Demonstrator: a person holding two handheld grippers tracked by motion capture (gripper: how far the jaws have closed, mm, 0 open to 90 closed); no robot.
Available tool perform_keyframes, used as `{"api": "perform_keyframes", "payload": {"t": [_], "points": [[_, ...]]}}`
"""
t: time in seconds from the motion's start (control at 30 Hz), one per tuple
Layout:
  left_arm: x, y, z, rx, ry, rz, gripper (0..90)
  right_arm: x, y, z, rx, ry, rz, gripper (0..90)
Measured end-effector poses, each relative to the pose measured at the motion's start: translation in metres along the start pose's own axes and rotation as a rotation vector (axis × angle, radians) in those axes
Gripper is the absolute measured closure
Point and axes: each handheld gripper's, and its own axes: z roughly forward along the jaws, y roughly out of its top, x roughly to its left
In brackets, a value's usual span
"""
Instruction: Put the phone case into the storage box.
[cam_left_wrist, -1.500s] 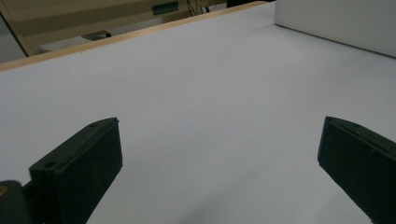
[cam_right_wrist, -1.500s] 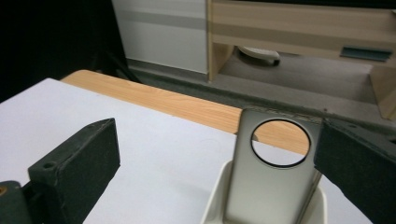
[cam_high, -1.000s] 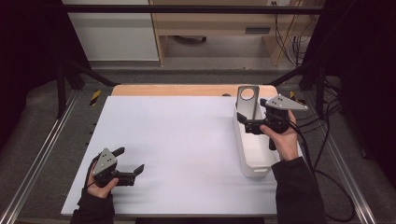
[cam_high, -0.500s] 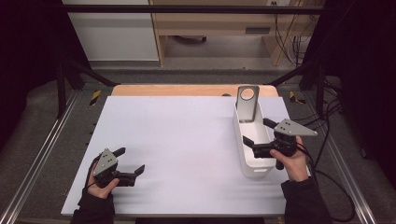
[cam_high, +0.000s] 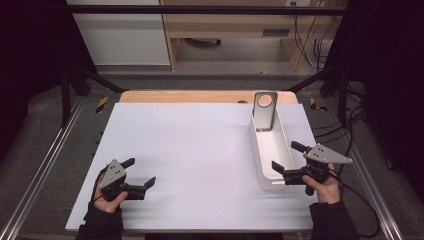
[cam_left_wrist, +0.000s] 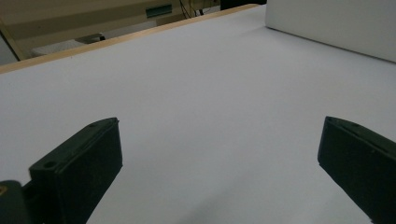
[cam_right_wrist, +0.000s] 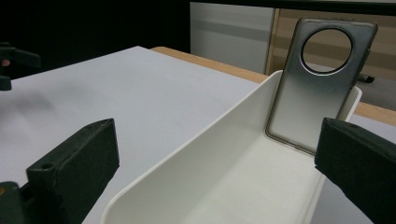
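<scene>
A long white tray (cam_high: 261, 155) lies along the right side of the white table. A grey metal plate with a round hole (cam_high: 264, 110) stands in the tray's far end, leaning on the end wall. My right gripper (cam_high: 286, 156) hovers open at the tray's near end, one jaw over the tray and one outside it, holding nothing. In the right gripper view the plate (cam_right_wrist: 317, 88) stands well beyond the open right gripper (cam_right_wrist: 219, 144), at the far end of the tray (cam_right_wrist: 224, 154). My left gripper (cam_high: 140, 172) is open and empty, low over the table's near left.
A wooden strip (cam_high: 200, 96) runs along the table's far edge, with shelving and cables behind it. Metal frame rails (cam_high: 45, 170) flank the table. In the left gripper view the tray's side wall (cam_left_wrist: 336, 23) lies far ahead of the open left gripper (cam_left_wrist: 219, 144).
My right gripper has drawn back from the metal plate toward the tray's near end, and the plate stays leaning in the tray. The left gripper has barely moved.
</scene>
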Motion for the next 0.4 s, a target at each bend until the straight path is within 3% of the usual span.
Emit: {"api": "perform_keyframes", "payload": {"t": [0.4], "points": [[-0.001, 0.001, 0.0, -0.007, -0.009, -0.003, 0.0, -0.007, -0.019, -0.013, 0.01, -0.005, 0.017, 0.4]]}}
